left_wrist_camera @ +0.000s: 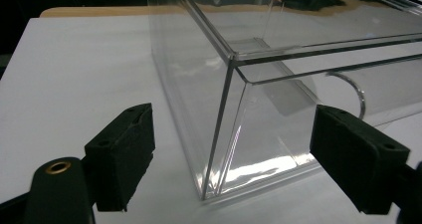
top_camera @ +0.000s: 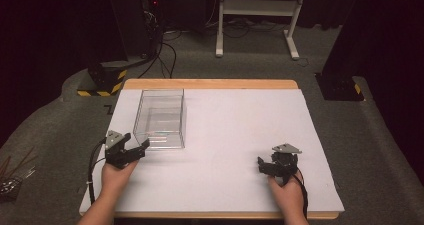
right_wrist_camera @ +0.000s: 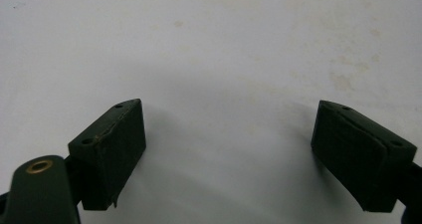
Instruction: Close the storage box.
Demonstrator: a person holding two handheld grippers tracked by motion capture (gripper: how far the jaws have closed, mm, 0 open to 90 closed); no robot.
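Left claw (top_camera: 134,149): jaws apart, just beside near corner of clear box (top_camera: 161,117).
Right claw (top_camera: 267,165): jaws apart, over bare white tabletop (top_camera: 240,135).

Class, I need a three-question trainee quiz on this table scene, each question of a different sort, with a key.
1. True or false: the clear box has something inside it.
2. Which tool is nearer the box: A) left tool B) right tool?
3. Fill in: the jaws of both tools stand ____.

Key: 1 false; 2 A; 3 open.
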